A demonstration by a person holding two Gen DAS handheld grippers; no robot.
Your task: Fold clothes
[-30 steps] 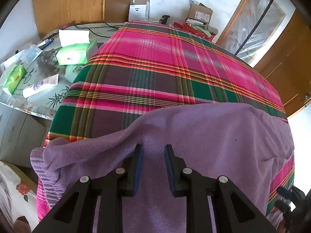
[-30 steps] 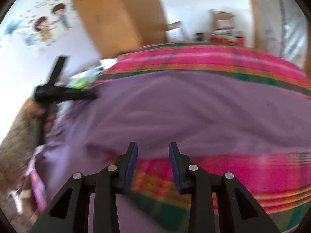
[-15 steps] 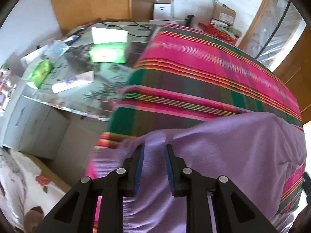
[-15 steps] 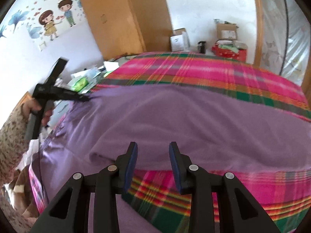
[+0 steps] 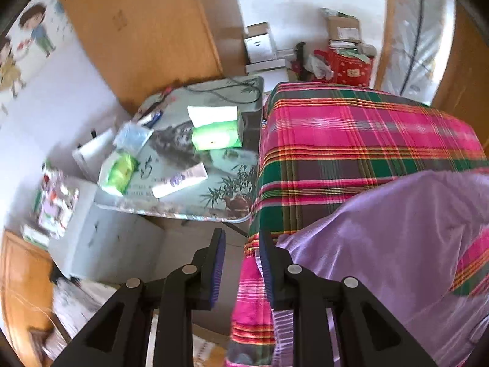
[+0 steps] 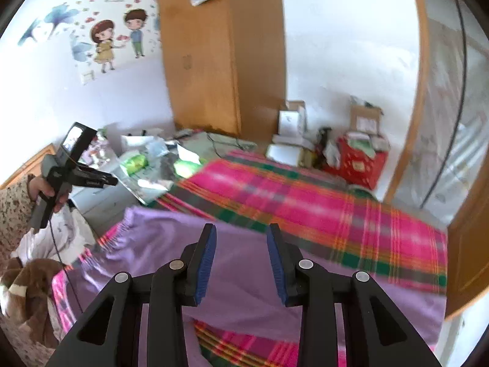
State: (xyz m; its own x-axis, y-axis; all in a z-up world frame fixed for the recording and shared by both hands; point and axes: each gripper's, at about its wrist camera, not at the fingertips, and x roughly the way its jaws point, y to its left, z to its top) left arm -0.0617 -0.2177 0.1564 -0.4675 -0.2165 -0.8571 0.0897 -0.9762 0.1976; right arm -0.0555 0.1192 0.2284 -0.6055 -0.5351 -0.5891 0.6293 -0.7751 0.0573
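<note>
A purple garment (image 5: 385, 250) lies spread over the near part of a bed with a pink and green plaid cover (image 5: 351, 140). My left gripper (image 5: 240, 238) hangs open at the bed's left edge, just left of the garment's corner, with only floor and cover showing between its fingers. In the right wrist view the garment (image 6: 244, 275) stretches across the foreground. My right gripper (image 6: 241, 232) is open above it, holding nothing. The left gripper (image 6: 108, 180) shows at far left, held in a person's hand (image 6: 45, 194), off the garment's left end.
A low side table (image 5: 195, 208) left of the bed carries tissue packs (image 5: 215, 136), a tube and cables. Cardboard boxes and a red box (image 6: 360, 159) stand at the bed's far end. A wooden wardrobe (image 6: 214, 61) is behind. A brown plush toy (image 6: 30, 281) sits lower left.
My left gripper has swung left off the garment to the bed's edge, and the cloth is no longer between its fingers. The right gripper has tilted upward and stays open over the garment.
</note>
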